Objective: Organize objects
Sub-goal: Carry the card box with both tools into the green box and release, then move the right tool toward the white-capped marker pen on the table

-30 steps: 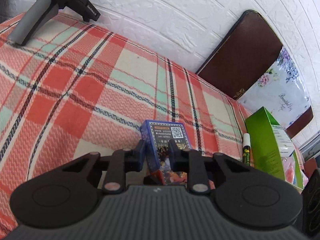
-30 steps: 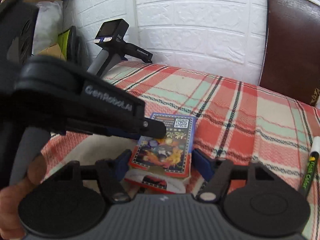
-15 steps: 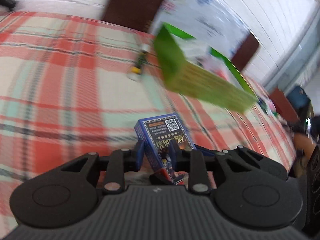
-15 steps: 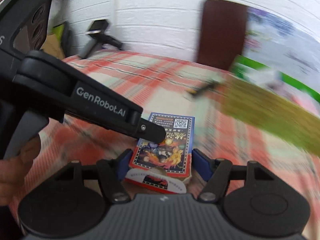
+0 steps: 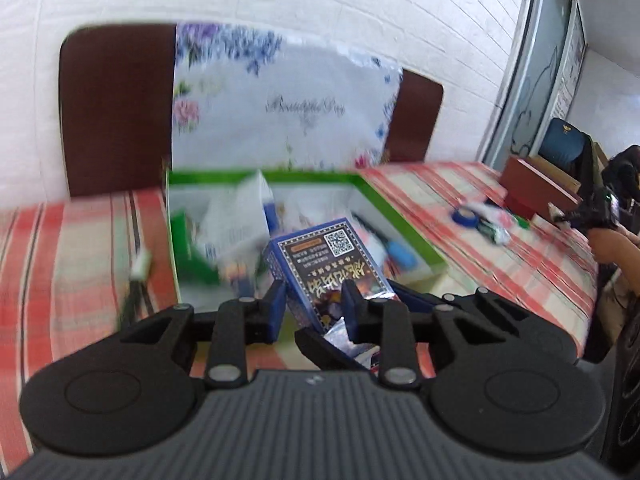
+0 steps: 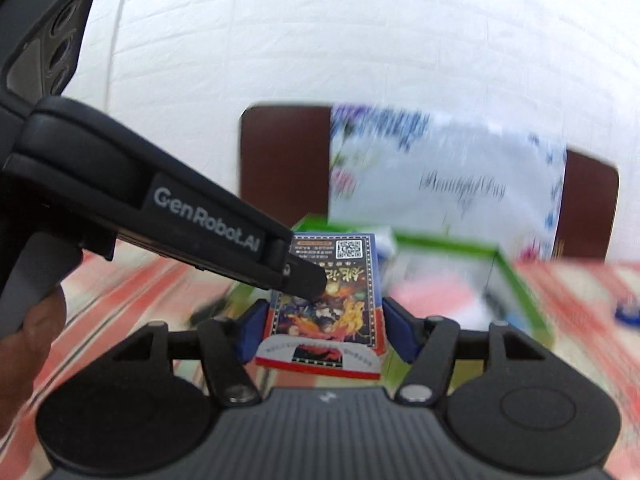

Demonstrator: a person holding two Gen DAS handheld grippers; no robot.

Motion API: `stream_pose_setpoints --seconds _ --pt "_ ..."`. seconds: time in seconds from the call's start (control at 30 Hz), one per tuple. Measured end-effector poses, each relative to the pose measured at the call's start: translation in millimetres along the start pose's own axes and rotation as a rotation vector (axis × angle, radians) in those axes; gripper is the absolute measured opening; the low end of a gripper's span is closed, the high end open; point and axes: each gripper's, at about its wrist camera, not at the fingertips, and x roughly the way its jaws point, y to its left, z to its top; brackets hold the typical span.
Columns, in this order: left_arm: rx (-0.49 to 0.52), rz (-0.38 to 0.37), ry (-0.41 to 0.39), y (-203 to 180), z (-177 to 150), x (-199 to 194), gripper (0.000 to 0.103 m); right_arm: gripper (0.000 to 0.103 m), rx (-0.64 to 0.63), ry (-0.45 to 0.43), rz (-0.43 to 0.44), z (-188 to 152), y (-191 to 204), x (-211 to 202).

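A blue card box with a QR code and an open end flap hangs above the red plaid cloth, in front of the open green box. My left gripper is shut on its two broad faces; one of its fingers lies across the printed face in the right wrist view. My right gripper has the card box between its blue pads, which touch its long edges while the jaws are closing. The green box holds several blurred items.
A white-capped marker lies left of the green box. Behind it a floral bag leans on a brown padded back. Right of it are a blue tape roll, a brown box and a person's forearm.
Both grippers carried the card box together to the right over the cloth, from the left part to just before the green box. The right pads have drawn in against the box.
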Motion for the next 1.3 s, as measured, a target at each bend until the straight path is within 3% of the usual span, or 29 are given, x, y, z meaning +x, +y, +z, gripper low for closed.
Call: stream_pose_setpoints --seconds 0.17,0.27,0.3,0.37,0.47,0.53,0.67,0.8,1.07,1.3 --pt "-0.017 0.105 0.013 16 28 44 0.035 0.061 -0.005 -0.001 -0.008 19 -10 60" --pt "0.023 0.222 0.026 24 25 65 0.051 0.061 -0.041 0.045 -0.028 11 -5 91" --pt "0.029 0.253 0.039 26 24 68 0.058 0.067 -0.057 0.085 -0.025 6 -3 100" --pt "0.033 0.331 0.057 28 24 69 0.061 0.067 -0.004 0.1 -0.018 0 -6 105" --pt "0.019 0.332 0.083 33 19 58 0.061 0.071 0.034 0.081 -0.024 2 -9 90" --pt "0.005 0.348 0.075 34 14 49 0.064 0.081 0.036 0.049 -0.036 1 -7 72" --pt "-0.013 0.362 0.074 35 5 30 0.065 0.081 0.055 -0.004 -0.052 -9 -3 35" --pt "-0.029 0.38 0.085 38 -10 10 0.065 0.081 0.101 0.001 -0.049 -19 0 6" --pt "-0.079 0.437 0.154 63 -55 -12 0.065 0.081 0.186 0.203 0.037 -46 15 10" --pt "-0.112 0.503 0.193 91 -87 -24 0.065 0.081 0.209 0.267 0.054 -55 25 11"
